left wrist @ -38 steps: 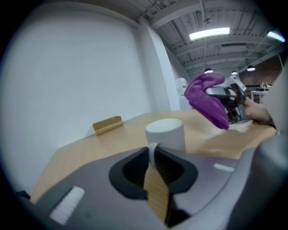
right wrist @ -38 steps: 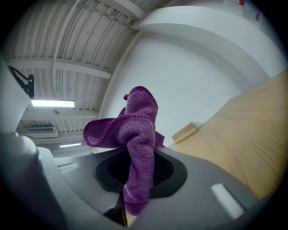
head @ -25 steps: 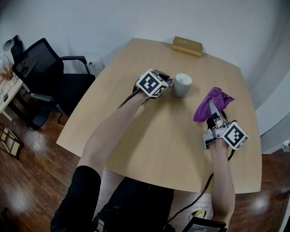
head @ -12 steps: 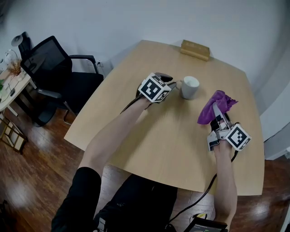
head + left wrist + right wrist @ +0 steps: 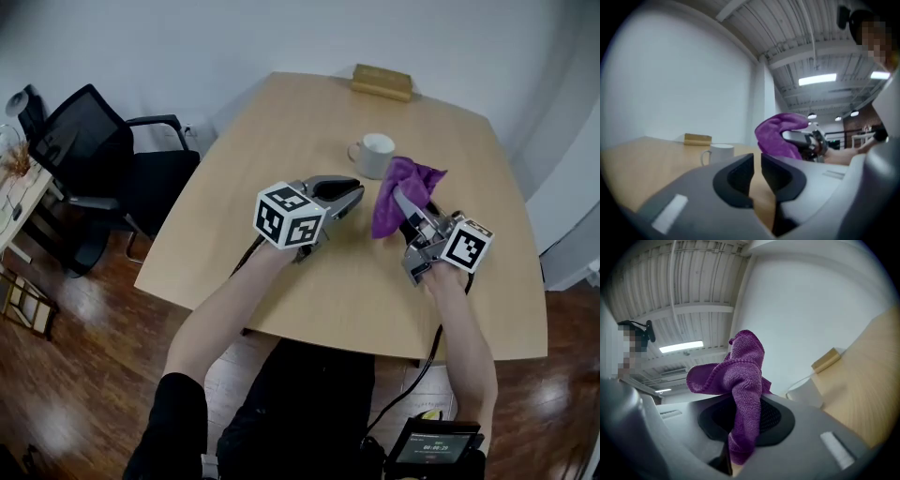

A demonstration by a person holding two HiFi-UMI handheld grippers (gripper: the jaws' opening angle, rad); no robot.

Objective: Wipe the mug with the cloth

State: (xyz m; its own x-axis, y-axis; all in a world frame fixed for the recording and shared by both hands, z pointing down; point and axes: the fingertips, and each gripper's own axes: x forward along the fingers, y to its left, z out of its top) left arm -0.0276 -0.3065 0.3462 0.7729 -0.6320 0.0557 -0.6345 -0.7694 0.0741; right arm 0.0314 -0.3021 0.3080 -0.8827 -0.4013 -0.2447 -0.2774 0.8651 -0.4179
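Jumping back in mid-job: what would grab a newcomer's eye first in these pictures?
The bright purple cloth stands out, bunched and clamped in the right claw, close beside the white mug on the wooden table. Nearer the person and left of the mug, the left claw hovers empty; its jaws have just been closing to a slim gap.

We see soft, even indoor light over the table (image 5: 281, 141), with faint shadows. In both gripper views, ceiling strip lights (image 5: 817, 79) glare white, edges curve and fall to black, and whatever lies nearest blurs.
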